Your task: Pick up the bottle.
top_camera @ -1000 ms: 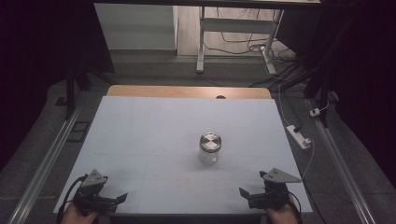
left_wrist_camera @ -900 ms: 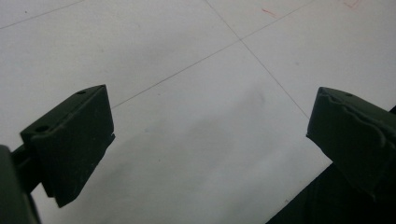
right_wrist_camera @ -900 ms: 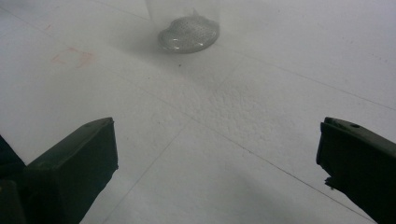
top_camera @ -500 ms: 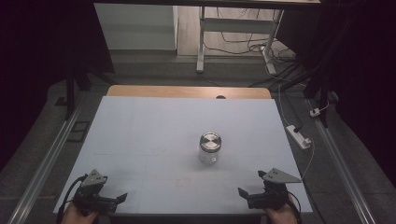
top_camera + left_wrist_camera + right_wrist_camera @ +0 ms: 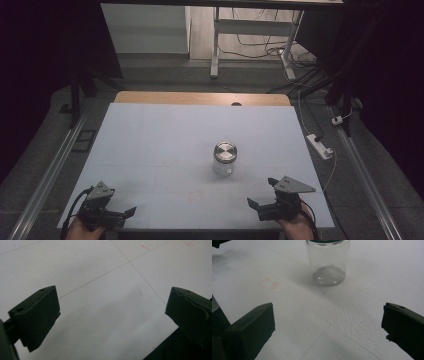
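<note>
A clear glass jar (image 5: 224, 158) with a silver metal lid stands upright a little right of the table's middle. In the right gripper view the jar (image 5: 328, 262) rises ahead of the jaws, well apart from them. My right gripper (image 5: 261, 195) rests near the front right edge, open, with nothing between its jaws (image 5: 328, 327). My left gripper (image 5: 126, 212) sits at the front left corner, also open and empty (image 5: 112, 315), pointed at bare table.
The white table top (image 5: 165, 145) has a wooden strip (image 5: 200, 98) along its far edge. A white power strip (image 5: 320, 146) lies on the floor at the right. Metal rails (image 5: 50, 170) run along both sides. A desk frame (image 5: 216, 40) stands beyond.
</note>
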Action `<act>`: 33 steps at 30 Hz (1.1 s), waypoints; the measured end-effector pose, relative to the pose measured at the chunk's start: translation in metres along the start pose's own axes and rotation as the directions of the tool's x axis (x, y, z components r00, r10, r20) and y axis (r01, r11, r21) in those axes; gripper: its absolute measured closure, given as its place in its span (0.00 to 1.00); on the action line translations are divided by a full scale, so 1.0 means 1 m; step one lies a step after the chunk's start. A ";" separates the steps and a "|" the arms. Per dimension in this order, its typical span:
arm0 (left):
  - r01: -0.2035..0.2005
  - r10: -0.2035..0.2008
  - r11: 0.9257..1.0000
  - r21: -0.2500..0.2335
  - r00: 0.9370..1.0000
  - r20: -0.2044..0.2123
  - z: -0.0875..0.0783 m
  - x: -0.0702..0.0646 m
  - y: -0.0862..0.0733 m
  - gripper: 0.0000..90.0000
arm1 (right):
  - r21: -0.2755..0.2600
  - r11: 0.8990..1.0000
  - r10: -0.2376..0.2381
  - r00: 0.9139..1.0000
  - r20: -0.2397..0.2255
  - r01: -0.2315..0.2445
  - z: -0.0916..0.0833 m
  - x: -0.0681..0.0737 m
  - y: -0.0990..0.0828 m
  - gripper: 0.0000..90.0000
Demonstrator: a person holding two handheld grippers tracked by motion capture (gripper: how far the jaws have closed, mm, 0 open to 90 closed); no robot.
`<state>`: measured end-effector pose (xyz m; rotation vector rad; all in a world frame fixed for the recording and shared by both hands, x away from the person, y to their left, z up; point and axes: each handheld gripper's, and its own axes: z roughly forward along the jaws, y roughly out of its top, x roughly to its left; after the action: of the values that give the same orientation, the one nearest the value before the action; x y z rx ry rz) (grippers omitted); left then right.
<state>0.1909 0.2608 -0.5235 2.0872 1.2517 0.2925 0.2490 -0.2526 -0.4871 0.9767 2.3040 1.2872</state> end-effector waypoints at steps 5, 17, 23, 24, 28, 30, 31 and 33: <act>0.004 -0.004 1.000 -0.003 1.000 0.002 0.000 0.000 0.000 0.00 | -0.004 1.000 -0.008 1.000 -0.015 0.007 0.004 0.001 0.004 0.00; 0.000 0.000 1.000 -0.006 1.000 -0.009 -0.001 0.000 0.000 0.00 | -0.009 1.000 -0.020 0.998 -0.060 0.020 0.020 0.002 0.016 0.00; 0.021 -0.021 0.999 -0.032 1.000 0.004 -0.004 0.003 -0.001 0.00 | -0.016 0.999 -0.036 0.997 -0.074 0.035 0.032 0.002 0.026 0.00; 0.024 -0.024 0.999 -0.033 1.000 0.005 -0.004 0.003 -0.002 0.00 | -0.016 0.999 -0.036 0.997 -0.074 0.035 0.032 0.002 0.026 0.00; 0.020 -0.020 0.999 -0.036 1.000 0.004 -0.004 0.003 -0.002 0.00 | -0.014 0.999 -0.045 0.995 -0.084 0.044 0.040 0.000 0.031 0.00; 0.007 -0.007 0.999 -0.041 1.000 -0.004 -0.004 0.002 -0.001 0.00 | -0.015 0.999 -0.048 0.994 -0.094 0.046 0.045 -0.001 0.035 0.00; 0.001 -0.002 0.999 -0.042 1.000 -0.007 -0.004 0.002 -0.001 0.00 | -0.015 0.999 -0.048 0.994 -0.094 0.046 0.045 -0.001 0.035 0.00; -0.001 0.001 0.999 -0.038 1.000 -0.004 -0.004 0.002 -0.001 0.00 | -0.018 0.999 -0.040 0.994 -0.100 0.038 0.051 -0.002 0.040 0.00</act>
<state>0.1892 0.2648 -0.5217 2.0557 1.2380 0.3192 0.2960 -0.2082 -0.4811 0.8757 2.3716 1.3660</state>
